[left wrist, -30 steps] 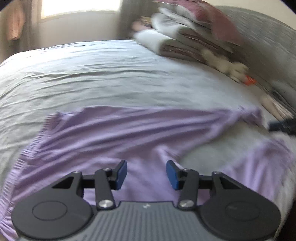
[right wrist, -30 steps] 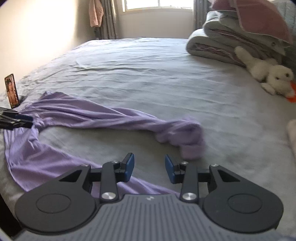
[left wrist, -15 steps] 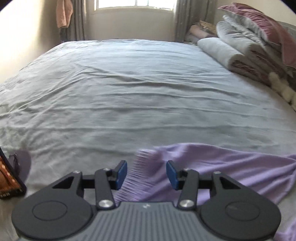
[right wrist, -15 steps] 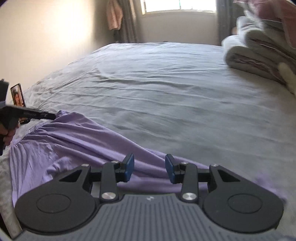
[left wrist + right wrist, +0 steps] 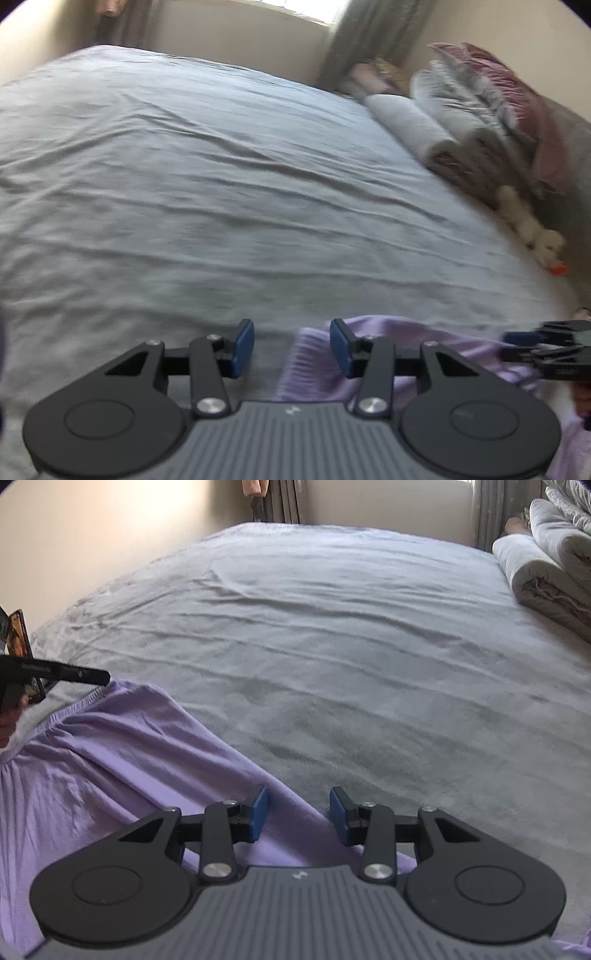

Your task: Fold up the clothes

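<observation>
Lilac garment (image 5: 110,775) lies rumpled on grey bedsheet (image 5: 351,646); both grippers (image 5: 291,343) (image 5: 295,812) gape wide, empty; a single-layer pinch risks dragging wrinkles.

Both wrist cams low over bed (image 5: 221,184), facing window wall; shared purple garment (image 5: 110,760).

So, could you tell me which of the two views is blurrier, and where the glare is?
Left wrist view: motion-smeared, especially the folded blankets and purple garment. Right wrist view: sharper; bright glare washes the wall, sheet creases readable.
</observation>
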`<state>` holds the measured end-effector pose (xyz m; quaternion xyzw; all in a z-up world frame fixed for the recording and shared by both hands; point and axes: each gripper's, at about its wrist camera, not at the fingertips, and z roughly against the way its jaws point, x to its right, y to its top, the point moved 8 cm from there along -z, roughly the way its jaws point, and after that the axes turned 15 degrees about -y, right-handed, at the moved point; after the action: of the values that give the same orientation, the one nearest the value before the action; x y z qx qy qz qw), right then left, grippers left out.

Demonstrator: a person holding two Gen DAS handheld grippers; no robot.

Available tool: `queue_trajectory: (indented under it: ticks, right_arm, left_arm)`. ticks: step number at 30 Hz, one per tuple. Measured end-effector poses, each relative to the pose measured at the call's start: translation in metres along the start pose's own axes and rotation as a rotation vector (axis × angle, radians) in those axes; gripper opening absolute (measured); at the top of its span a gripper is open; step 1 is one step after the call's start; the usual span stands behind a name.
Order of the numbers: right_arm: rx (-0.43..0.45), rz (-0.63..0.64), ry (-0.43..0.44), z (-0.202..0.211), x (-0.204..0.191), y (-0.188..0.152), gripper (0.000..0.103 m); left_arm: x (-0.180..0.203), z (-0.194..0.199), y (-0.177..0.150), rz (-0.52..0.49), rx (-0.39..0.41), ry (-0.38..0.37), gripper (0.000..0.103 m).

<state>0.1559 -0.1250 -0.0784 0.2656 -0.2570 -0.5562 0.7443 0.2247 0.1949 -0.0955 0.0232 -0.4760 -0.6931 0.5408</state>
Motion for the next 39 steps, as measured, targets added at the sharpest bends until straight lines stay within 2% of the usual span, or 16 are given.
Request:
queue_trajectory:
  ticks: [2,4,5,7,8,9,10,12,14,17,26,31,36,39]
  right_arm:
    - [-0.002,-0.003,0.0,-0.001,0.0,-0.002,0.041]
    - [-0.002,-0.004,-0.002,-0.001,0.0,-0.003,0.041]
    - [-0.002,-0.003,-0.005,-0.001,0.0,-0.003,0.041]
    - [-0.001,0.022,-0.012,-0.001,-0.003,-0.004,0.039]
    - [-0.004,0.042,-0.009,-0.001,-0.007,-0.006,0.033]
    - [-0.006,0.054,0.006,0.0,-0.01,-0.007,0.016]
    - [-0.001,0.064,-0.001,0.001,-0.013,-0.007,0.008]
    - [0.008,0.084,-0.016,0.002,-0.017,-0.006,0.006]
    - [0.033,0.082,-0.053,0.004,-0.018,0.001,0.005]
    - [0.068,0.068,-0.088,0.001,-0.017,0.018,0.005]
    - [0.138,0.1,-0.155,-0.033,-0.039,0.084,0.003]
    - [0.141,0.099,-0.185,-0.059,-0.048,0.109,0.003]
    - [0.074,0.078,-0.204,-0.092,-0.049,0.105,0.003]
    - [0.068,0.08,-0.217,-0.098,-0.051,0.098,0.004]
  left_arm:
    - [0.002,-0.008,-0.002,-0.016,-0.021,-0.005,0.044]
    - [0.003,-0.012,-0.005,-0.019,-0.024,-0.011,0.034]
    - [0.003,-0.013,-0.006,-0.013,-0.023,-0.016,0.024]
    - [0.003,-0.014,-0.009,0.001,-0.015,-0.02,0.024]
    - [0.005,-0.014,-0.011,-0.013,-0.007,-0.007,0.023]
    - [0.008,-0.014,-0.012,-0.027,0.003,0.01,0.022]
    - [0.01,-0.013,-0.012,-0.044,0.013,0.034,0.022]
    - [0.011,-0.009,-0.01,-0.08,0.042,0.107,0.021]
    - [0.007,-0.002,-0.004,-0.099,0.083,0.18,0.021]
    - [-0.007,0.009,0.006,-0.075,0.139,0.243,0.021]
    - [-0.034,0.026,0.032,-0.128,0.198,0.452,0.02]
    - [-0.049,0.018,0.036,-0.105,0.18,0.475,0.02]
    - [-0.063,0.005,0.036,-0.071,0.156,0.487,0.021]
    - [-0.066,0.0,0.036,-0.066,0.144,0.502,0.022]
